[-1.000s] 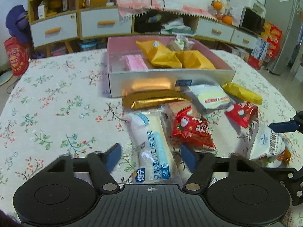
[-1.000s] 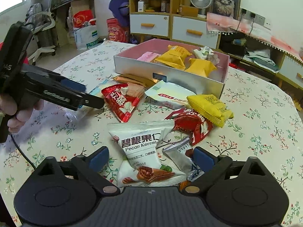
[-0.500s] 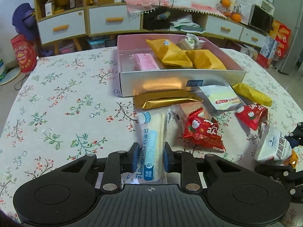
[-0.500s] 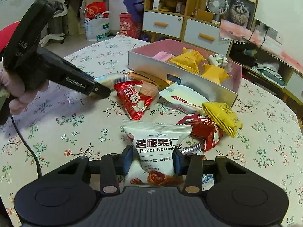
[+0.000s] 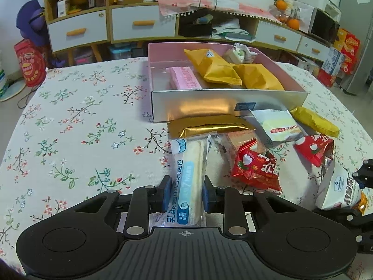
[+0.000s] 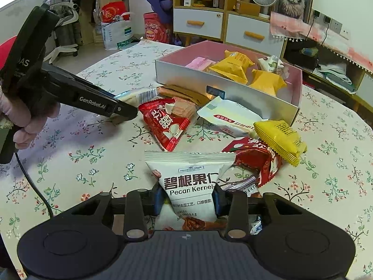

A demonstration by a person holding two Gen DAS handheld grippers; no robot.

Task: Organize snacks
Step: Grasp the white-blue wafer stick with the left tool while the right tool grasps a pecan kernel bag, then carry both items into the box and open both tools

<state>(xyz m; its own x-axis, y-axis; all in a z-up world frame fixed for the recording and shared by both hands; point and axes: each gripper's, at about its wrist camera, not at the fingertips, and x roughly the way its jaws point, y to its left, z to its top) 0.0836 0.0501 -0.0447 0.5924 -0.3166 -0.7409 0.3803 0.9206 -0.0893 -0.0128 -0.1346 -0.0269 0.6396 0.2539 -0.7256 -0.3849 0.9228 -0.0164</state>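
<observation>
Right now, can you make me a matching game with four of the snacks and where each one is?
Things:
1. pecan kernel packet
2. long blue-and-white bread packet
3. pink wafer packet
4. gold foil bar

Places:
A. lying inside the box
B. on the tablecloth just in front of the box
C. pinched in the left gripper
D. pinched in the right gripper

Pairs: 1-D, 2-C, 3-A, 4-B
</observation>
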